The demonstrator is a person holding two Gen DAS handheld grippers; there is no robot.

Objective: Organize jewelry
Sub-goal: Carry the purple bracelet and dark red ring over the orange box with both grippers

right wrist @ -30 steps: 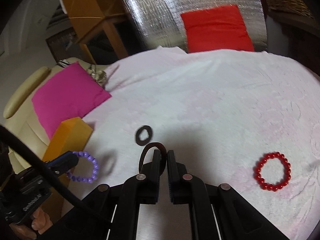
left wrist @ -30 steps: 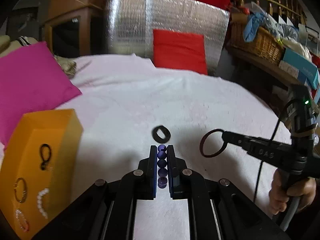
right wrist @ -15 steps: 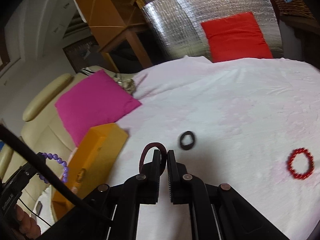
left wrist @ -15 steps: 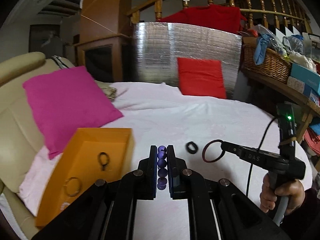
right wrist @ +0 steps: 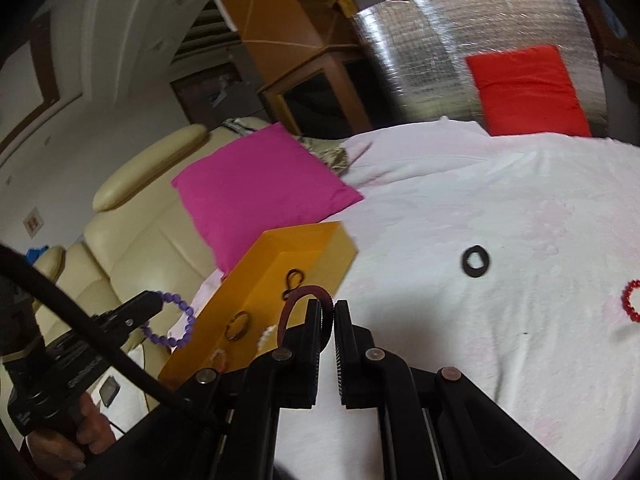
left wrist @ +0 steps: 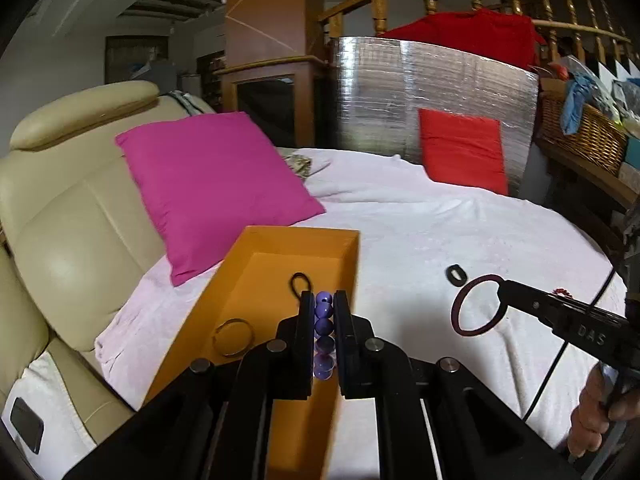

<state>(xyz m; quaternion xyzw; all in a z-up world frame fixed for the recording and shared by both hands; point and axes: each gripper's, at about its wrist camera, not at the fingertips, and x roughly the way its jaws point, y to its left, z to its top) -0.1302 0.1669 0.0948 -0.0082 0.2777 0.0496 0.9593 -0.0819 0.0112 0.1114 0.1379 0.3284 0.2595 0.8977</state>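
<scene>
My left gripper (left wrist: pixel 323 300) is shut on a purple bead bracelet (left wrist: pixel 323 322) and holds it above the open orange box (left wrist: pixel 280 240); the bracelet also shows in the right wrist view (right wrist: pixel 176 320). The box holds a black loop (left wrist: pixel 300 282), a gold bangle (left wrist: pixel 234 336) and other small pieces. My right gripper (right wrist: pixel 328 306) is shut on a dark red bangle (right wrist: pixel 304 294), which also shows in the left wrist view (left wrist: pixel 478 310), above the white cover right of the box. A black ring (right wrist: pixel 475 262) and a red bead bracelet (right wrist: pixel 632 300) lie on the cover.
A pink cushion (left wrist: pixel 216 184) leans on the cream sofa (left wrist: pixel 60 220) behind the box. A red cushion (left wrist: pixel 464 156) rests against a silver foil panel (left wrist: pixel 420 92) at the back. A wicker basket (left wrist: pixel 580 136) stands on a shelf at the right.
Both grippers have moved left toward the orange box with their bracelets. The left gripper now hangs over the box's inside. The black ring and red bracelet stayed put.
</scene>
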